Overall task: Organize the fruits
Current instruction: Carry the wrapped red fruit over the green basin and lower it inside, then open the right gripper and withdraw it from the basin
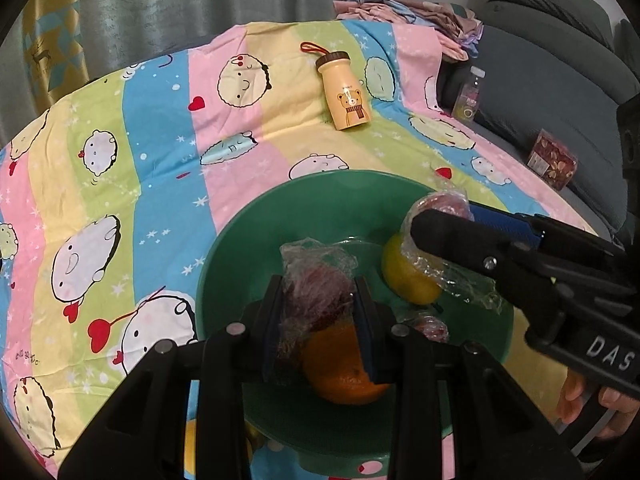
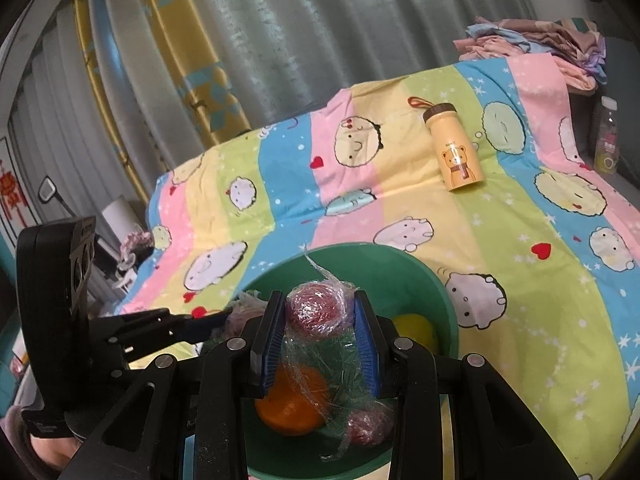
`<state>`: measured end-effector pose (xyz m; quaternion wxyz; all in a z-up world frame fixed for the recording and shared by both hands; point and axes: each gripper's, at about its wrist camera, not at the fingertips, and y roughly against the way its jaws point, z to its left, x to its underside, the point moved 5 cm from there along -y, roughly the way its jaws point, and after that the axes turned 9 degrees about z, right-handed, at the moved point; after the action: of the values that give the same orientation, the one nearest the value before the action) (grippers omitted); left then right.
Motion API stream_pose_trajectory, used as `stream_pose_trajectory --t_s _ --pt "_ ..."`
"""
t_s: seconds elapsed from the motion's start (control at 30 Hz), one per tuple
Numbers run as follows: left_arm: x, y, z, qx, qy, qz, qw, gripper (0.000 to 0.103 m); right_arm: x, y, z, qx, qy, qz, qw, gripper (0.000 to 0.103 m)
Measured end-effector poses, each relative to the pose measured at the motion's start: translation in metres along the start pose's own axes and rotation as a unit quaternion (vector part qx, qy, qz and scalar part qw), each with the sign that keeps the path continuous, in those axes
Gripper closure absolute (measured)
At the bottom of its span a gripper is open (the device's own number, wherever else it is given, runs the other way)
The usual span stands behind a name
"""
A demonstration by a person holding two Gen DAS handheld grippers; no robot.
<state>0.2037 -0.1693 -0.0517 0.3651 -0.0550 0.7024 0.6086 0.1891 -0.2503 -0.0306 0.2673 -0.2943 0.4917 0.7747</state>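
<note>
Fruits sit gathered in a green bowl [image 1: 256, 232] on a bed draped with a striped cartoon sheet [image 1: 160, 128], both tools working above it. The left tool [image 1: 316, 312] pinches a red fruit wrapped in plastic film [image 1: 316, 292] between its blue pads, directly over an orange [image 1: 340, 368] on the bowl's floor. The right tool [image 2: 320, 320] pinches a second film-wrapped red fruit [image 2: 316, 308] above the bowl's middle, loose film trailing down from it. A yellow fruit [image 2: 414, 330] lies against the bowl's right wall, and a third wrapped red fruit [image 2: 366, 426] rests on the bowl floor, near the orange and to its right. In the left wrist view the right tool reaches in from the right, across the bowl's right rim. Open sheet stretches to the far and left sides of the bowl. A yellow bear bottle [image 1: 346, 92] lies on the sheet well beyond the far rim. At the bed's far right edge sit folded clothes [image 1: 408, 10], a clear bottle [image 1: 470, 94] and a red box [image 1: 552, 160].
</note>
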Motion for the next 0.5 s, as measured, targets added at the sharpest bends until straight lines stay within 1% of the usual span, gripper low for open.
stream_pose_trajectory --t_s 0.1,0.3,0.5 --pt "0.0 -0.003 -0.002 -0.001 -0.006 0.005 1.0 0.069 0.001 -0.001 0.002 0.009 0.007 0.004 1.0 0.067" --pt "-0.001 -0.006 -0.002 -0.006 -0.009 0.012 0.9999 0.069 0.005 -0.01 0.0 0.01 0.003 0.025 1.0 0.067" --pt "-0.003 -0.008 -0.002 -0.012 -0.013 0.015 0.9997 0.07 0.006 -0.01 0.003 0.013 0.007 0.028 0.999 0.067"
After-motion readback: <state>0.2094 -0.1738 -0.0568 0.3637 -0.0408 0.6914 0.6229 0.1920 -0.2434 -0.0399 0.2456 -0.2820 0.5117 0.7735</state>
